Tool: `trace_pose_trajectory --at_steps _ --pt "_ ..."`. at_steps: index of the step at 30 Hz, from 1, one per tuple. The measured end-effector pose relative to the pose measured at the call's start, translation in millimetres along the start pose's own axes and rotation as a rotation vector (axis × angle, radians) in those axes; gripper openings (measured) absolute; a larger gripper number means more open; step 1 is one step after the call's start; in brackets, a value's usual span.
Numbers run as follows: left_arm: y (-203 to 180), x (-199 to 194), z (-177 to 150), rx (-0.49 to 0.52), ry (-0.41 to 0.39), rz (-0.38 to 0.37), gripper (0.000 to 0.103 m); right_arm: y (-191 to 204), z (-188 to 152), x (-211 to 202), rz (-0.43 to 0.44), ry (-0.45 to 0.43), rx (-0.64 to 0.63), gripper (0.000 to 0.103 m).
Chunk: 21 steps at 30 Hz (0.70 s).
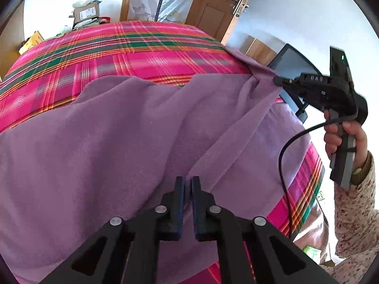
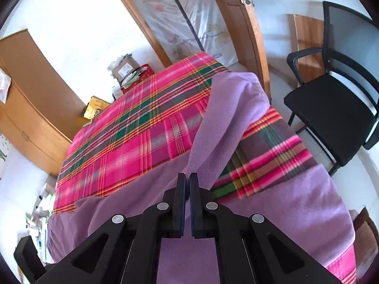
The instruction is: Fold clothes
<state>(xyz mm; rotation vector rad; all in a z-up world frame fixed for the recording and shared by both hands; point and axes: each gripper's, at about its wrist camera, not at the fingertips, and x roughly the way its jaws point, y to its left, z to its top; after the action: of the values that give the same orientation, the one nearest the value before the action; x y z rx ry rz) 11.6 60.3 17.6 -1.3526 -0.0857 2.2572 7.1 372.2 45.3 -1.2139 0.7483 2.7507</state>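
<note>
A purple fleece garment (image 1: 99, 146) lies spread over a table covered by a pink plaid cloth (image 1: 123, 49). My left gripper (image 1: 187, 181) is shut on a fold of the purple garment near its front edge. In the left wrist view my right gripper (image 1: 277, 80) is at the right, shut on a far corner of the garment and pulling it taut above the table. In the right wrist view my right gripper (image 2: 187, 177) is shut on the purple garment's (image 2: 222, 123) edge, which stretches away over the plaid cloth (image 2: 132, 142).
A black office chair (image 2: 331, 104) stands right of the table. A wooden door (image 1: 218, 7) and doorway are behind it. A dark monitor (image 1: 293, 71) sits at the table's right. Cardboard boxes (image 1: 86, 13) lie on the floor at the back left. A wooden cabinet (image 2: 30, 99) stands left.
</note>
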Motion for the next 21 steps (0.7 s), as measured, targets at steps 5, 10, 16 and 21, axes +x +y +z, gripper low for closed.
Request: trace_pose_trajectory --at_steps 5,10,16,21 --pt "1 -12 4 -0.03 -0.06 -0.014 0.003 -5 -3 -10 0.039 -0.035 0.02 0.003" --pt "-2 -20 4 -0.03 -0.089 -0.025 0.003 -1 -1 -27 0.065 -0.086 0.006 0.003" --pt "3 -43 8 -0.061 -0.174 -0.038 0.003 -1 1 -43 0.077 -0.127 0.003 0.003" --pt "4 -66 15 -0.082 -0.27 -0.065 0.003 2 3 -58 0.087 -0.183 -0.008 0.003"
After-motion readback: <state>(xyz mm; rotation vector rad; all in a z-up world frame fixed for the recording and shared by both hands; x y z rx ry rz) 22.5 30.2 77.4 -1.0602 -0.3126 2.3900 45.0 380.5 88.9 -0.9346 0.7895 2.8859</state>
